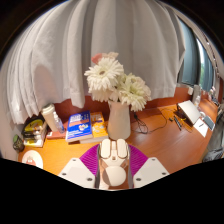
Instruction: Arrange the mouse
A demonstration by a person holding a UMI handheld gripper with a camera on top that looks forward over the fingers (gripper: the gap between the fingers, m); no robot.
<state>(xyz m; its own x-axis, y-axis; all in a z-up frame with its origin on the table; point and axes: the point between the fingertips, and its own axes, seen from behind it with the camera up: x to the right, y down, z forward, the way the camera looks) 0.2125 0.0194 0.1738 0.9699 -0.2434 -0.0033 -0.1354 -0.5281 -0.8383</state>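
A white and beige mouse [113, 152] sits lengthwise between my fingers, its rounded back end nearest the camera. My gripper [113, 166] is shut on the mouse, with the purple pads [91, 159] pressing on both of its sides. Whether the mouse rests on the orange-brown wooden table [165, 148] or hangs just above it is hidden by the mouse itself. Just beyond the mouse's front stands a white vase [119, 120].
The vase holds white daisy-like flowers [116, 82]. Books [81, 126] and a yellow tin [34, 131] lie to the left, with a pale round object [32, 158] nearer me. A laptop-like device [191, 111] and cables sit to the right. White curtains [70, 50] hang behind.
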